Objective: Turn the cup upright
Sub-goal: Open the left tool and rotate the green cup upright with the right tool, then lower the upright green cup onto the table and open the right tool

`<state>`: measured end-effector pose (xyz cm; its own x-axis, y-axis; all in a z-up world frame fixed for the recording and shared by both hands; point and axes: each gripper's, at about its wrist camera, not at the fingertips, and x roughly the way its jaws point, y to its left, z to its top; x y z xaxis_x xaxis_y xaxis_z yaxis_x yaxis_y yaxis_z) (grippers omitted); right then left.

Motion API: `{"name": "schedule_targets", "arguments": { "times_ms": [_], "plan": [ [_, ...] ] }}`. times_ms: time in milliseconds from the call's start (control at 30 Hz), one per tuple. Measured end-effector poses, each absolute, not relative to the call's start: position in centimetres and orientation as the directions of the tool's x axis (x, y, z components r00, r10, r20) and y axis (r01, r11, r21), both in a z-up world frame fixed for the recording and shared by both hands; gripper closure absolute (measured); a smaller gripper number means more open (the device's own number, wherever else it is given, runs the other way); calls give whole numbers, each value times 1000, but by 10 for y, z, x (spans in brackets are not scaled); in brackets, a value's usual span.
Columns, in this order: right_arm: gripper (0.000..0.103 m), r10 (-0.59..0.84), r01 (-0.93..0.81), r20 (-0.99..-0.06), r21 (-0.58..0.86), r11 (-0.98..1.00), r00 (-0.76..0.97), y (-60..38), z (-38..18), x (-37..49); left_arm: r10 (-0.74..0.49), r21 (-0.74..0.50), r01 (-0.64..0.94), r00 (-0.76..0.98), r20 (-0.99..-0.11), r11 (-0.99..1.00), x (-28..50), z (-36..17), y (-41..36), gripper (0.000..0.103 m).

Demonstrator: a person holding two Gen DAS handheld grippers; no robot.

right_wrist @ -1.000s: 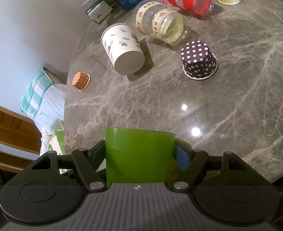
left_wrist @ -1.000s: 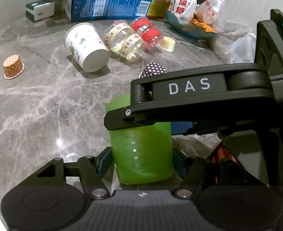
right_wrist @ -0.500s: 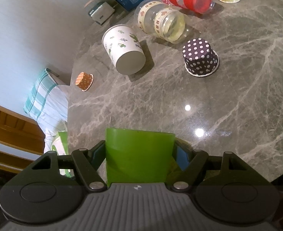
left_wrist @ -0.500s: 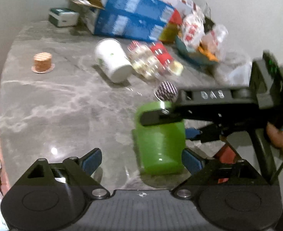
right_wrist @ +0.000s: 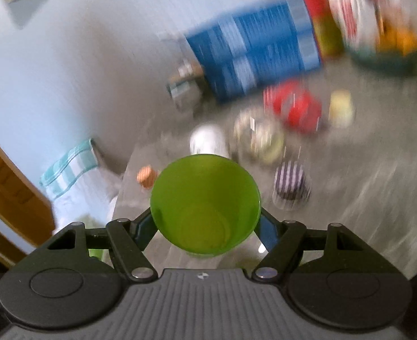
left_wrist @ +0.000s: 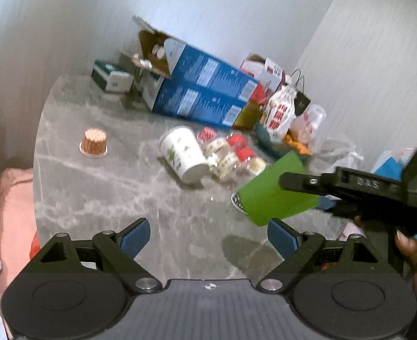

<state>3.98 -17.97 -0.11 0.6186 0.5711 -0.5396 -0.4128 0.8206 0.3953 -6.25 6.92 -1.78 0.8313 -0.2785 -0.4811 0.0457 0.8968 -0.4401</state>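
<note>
Right wrist view: we see the green cup point(right_wrist: 205, 206) pinched in the right claw point(right_wrist: 205, 226), its open mouth facing the lens, so we look straight down to the cup's bottom. Both pads press its sides. This frame is badly smeared, so we can say little for certain about what lies beyond it.

Left wrist view, sharper: the green cup point(left_wrist: 276, 192) hangs in the air above the grey marble worktop point(left_wrist: 95, 198), tilted, held by the right claw point(left_wrist: 307, 189), which reaches in from the right. A dark shadow sits on the stone below the cup. The left claw point(left_wrist: 208, 235) is spread wide and holds nothing; its blue pads point(left_wrist: 136, 235) stand well apart, near the bottom of the frame, with the cup off beyond the right-hand pad.

Just behind the cup, partly hidden by it, a dotted paper cup point(left_wrist: 236, 199) rests mouth-down. Farther back a white paper cup point(left_wrist: 184, 154) with green print lies on its side, its base toward us. Beside it lie clear jars with red lids point(left_wrist: 238, 148), also on their sides. Well apart to the left, an orange checked paper cup point(left_wrist: 94, 143) stands mouth-down. Against the wall two blue cartons point(left_wrist: 202, 90) are stacked, with a small green box point(left_wrist: 112, 76) to their left and bagged snacks point(left_wrist: 282, 113) to their right.
</note>
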Motion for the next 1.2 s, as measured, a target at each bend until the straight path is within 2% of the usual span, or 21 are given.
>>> {"name": "schedule_targets", "arguments": {
  "times_ms": [200, 300, 633, 867, 1067, 1200],
  "plan": [
    [30, 464, -468, -360, 81, 880, 809, -178, 21, 3, -259, -463, 36, 865, -429, 886, -68, -14, 78, 11],
    [30, 459, -476, -305, 19, 879, 835, -180, 21, -4, -251, -471, 38, 881, -400, 881, -72, -11, 81, 11],
    [30, 504, -507, -273, 63, 860, 820, -185, -27, 6, -277, -499, 60, 886, -373, 864, -68, -16, 77, 11],
    [30, 490, -505, -242, 3, 863, 837, -175, -64, 8, -283, -475, 85, 888, -363, 876, -68, -20, 69, 11],
    [30, 500, -511, -178, -22, 859, 848, -173, -78, 8, -291, -488, 85, 884, -365, 869, -64, -25, 69, 11],
    [30, 514, -525, -203, 0, 851, 833, -167, -83, 16, -296, -494, 76, 875, -383, 866, -60, -29, 68, 11]
  ]
}}
